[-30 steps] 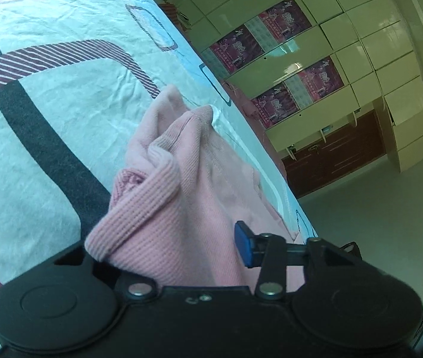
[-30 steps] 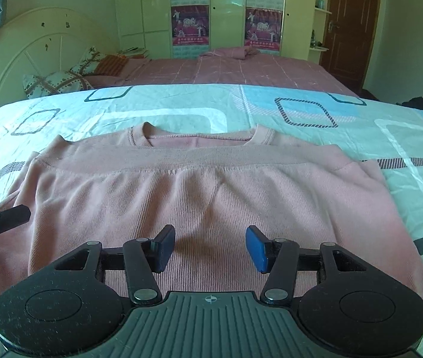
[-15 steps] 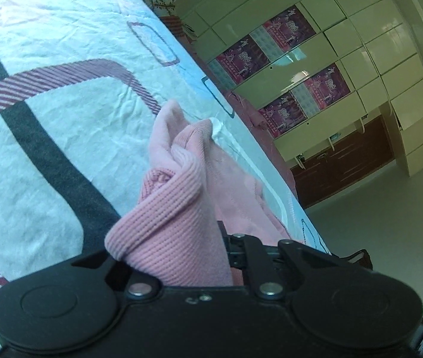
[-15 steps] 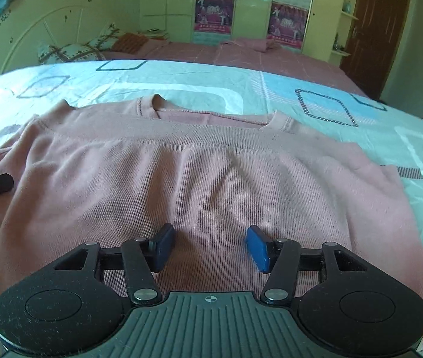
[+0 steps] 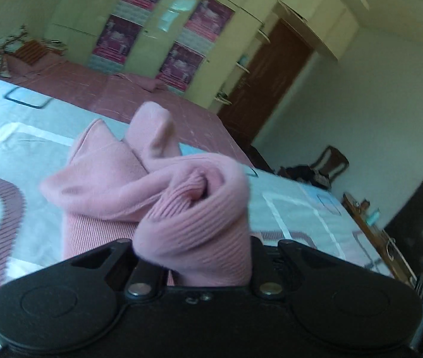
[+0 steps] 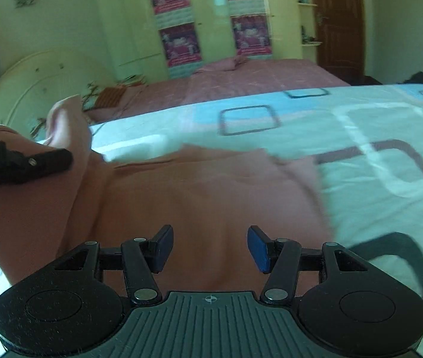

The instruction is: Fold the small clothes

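Sweater point(image 5: 193, 208) cloth was bunched and clamped in my left tongs point(image 5: 193, 265), while my right tongs point(image 6: 210, 249) gaped wide just above its flat part.

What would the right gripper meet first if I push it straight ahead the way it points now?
Probably the pink sweater: the open right gripper has its body spread directly ahead, though its height above the fabric is unclear.

pink ribbed sweater point(image 6: 199, 197) lies on the bed, left edge bunched and lifted.
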`<state>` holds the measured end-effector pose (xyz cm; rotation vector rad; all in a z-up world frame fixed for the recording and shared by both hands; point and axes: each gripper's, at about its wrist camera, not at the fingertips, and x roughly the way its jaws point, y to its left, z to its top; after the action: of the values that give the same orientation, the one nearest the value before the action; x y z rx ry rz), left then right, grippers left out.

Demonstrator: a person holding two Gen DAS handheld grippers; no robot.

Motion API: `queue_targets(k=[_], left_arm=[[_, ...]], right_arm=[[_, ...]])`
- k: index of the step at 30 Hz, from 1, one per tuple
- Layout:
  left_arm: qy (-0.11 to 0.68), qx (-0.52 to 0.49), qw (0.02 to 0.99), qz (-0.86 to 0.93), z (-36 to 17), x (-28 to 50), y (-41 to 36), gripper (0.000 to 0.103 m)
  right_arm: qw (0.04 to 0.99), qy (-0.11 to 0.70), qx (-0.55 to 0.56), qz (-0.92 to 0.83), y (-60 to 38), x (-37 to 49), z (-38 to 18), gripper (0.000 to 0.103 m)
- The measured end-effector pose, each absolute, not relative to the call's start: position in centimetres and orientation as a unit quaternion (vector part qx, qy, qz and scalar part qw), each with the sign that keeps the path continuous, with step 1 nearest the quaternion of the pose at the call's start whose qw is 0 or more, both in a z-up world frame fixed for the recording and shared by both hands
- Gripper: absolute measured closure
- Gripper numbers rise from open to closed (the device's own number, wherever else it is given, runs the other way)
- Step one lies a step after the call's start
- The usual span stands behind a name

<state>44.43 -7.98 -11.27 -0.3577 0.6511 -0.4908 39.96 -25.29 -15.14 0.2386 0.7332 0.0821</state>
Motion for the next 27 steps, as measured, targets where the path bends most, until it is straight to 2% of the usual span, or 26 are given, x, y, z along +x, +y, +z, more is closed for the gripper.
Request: queue_targets(k=[3,5,6,9,10,11,17,19,24,26,27], left_arm=[[0.35,-0.107,0.887,-0.28,-13.6,43.6,-13.5,0.09],[0.388,-0.061,0.871,-0.294,-15.8,42.8,-16.3,0.078],[0.395,-0.05,0.869,-0.294,-16.4,42.3,-16.9,0.077],[0.386,-0.044,0.872,-0.297,-16.7,40.5,-16.9,0.048],[0.385,-0.053,0.871,-0.301,-16.3,40.1,-16.5,0.035],[0.381,-0.056,0.872,-0.301,-15.9,39.7,-16.1,0.028],[0.364,-0.069,0.887,-0.276,-13.4,38.0,-12.3,0.027],[0.353,-0.083,0.898,-0.249,-12.9,38.1,-10.5,0.025],[0.363,-0.091,0.909,-0.182,-13.4,39.2,-7.4,0.025],[0.369,-0.1,0.909,-0.164,-13.8,39.6,-6.3,0.025],[0.371,-0.102,0.91,-0.158,-14.0,39.8,-6.1,0.025]], right_arm=[[0.924,0.361,0.129,0.007,-29.3,39.0,-15.5,0.048],[0.922,0.364,0.135,-0.012,-31.6,38.2,-15.7,0.048],[0.921,0.364,0.139,-0.019,-32.5,38.0,-15.8,0.048],[0.92,0.358,0.161,-0.02,-34.5,37.5,-15.4,0.048],[0.919,0.356,0.168,-0.014,-34.8,37.4,-15.2,0.048],[0.918,0.355,0.174,-0.004,-34.9,37.4,-15.0,0.048],[0.907,0.353,0.223,0.053,-34.5,38.2,-14.3,0.047],[0.901,0.363,0.229,0.067,-33.9,38.6,-14.5,0.037],[0.883,0.398,0.237,0.076,-32.8,39.9,-16.7,0.037],[0.88,0.401,0.243,0.079,-32.7,40.1,-17.4,0.047],[0.879,0.404,0.24,0.079,-32.6,40.3,-17.6,0.056]])
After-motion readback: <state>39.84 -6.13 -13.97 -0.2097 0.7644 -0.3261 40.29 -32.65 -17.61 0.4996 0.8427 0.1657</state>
